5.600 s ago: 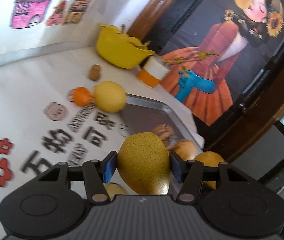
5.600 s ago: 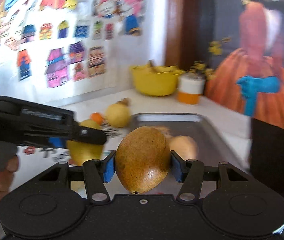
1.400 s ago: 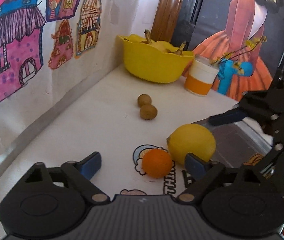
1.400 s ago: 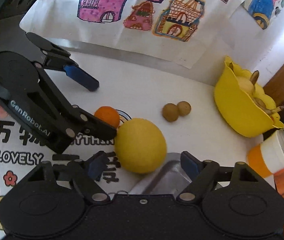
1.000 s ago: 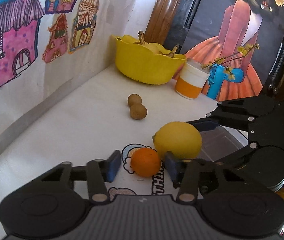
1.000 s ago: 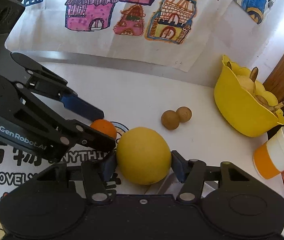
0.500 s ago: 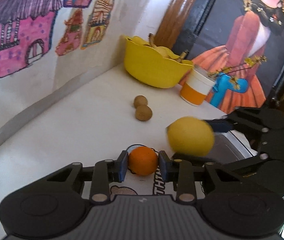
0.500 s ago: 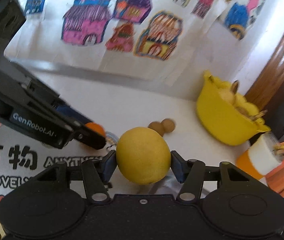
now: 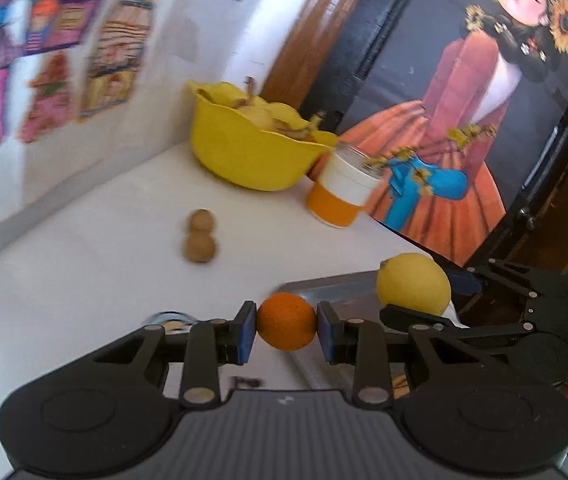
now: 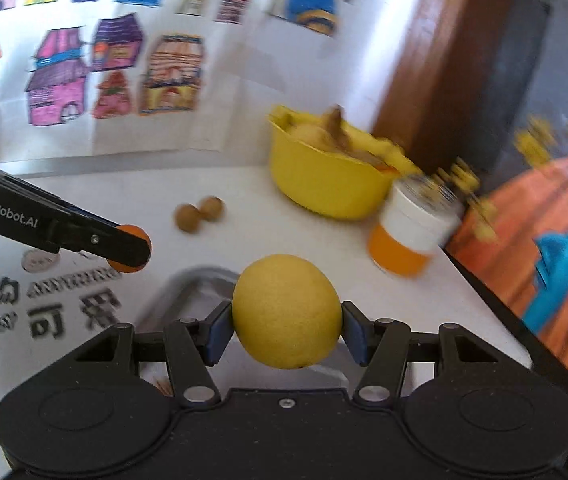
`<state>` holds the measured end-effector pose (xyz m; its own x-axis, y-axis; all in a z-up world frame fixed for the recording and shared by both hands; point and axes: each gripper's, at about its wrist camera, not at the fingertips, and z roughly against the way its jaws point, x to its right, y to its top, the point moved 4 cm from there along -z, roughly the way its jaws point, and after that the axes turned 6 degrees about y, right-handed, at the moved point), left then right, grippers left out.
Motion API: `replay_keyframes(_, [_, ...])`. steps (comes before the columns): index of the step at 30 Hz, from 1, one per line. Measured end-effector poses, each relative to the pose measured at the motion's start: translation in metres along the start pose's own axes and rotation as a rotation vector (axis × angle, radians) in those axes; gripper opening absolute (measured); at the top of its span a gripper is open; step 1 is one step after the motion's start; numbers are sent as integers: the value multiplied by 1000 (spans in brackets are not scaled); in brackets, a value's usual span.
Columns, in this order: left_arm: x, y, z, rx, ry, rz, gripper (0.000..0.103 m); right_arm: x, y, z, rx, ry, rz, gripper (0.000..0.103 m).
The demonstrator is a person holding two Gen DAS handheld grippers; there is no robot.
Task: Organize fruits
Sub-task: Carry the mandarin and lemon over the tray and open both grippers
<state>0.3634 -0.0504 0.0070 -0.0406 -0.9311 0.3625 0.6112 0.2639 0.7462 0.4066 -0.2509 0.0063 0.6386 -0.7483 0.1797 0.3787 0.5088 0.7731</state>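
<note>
Home: kids' drawings, fruit bowl

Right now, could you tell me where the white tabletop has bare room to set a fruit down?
The widest bare patch lies left of the two small brown round fruits, reaching the wall with the house drawings. A narrower strip runs between them and the yellow bowl. The corner by the orange-and-white cup and the metal tray is crowded.

I have a small round orange pinched between my left gripper's blue pads, lifted clear of the bench. At its two o'clock, my right gripper clamps a bigger yellow lemon, above the metal tray's rim. Two little brown fruits lie touching on the bench at eleven o'clock.
</note>
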Motion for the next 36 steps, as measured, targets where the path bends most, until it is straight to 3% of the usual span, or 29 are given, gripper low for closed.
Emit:
replay_keyframes(5, [31, -5, -21, -35, -18, -31, 35, 19, -28, 11, -12, -19, -45, 59])
replay_keyframes(12, [46, -11, -38, -75, 36, -61, 35, 32, -52, 17, -18, -16, -110, 59])
replay_keyframes(23, [55, -17, -49, -136, 61, -82, 36, 42, -59, 15, -28, 16, -203, 61])
replay_keyframes(24, [54, -17, -49, -139, 61, -70, 38, 42, -59, 16, -23, 12, -206, 62])
replay_keyframes(29, [55, -11, -33, -89, 28, -50, 73, 44, -46, 37, 29, -25, -207, 75])
replay_keyframes(34, [59, 1, 2, 7, 27, -55, 98, 35, -26, 70, 74, -59, -186, 95])
replay_keyframes(36, [57, 5, 20, 52, 36, -47, 101, 27, -18, 87, 90, -72, -177, 98])
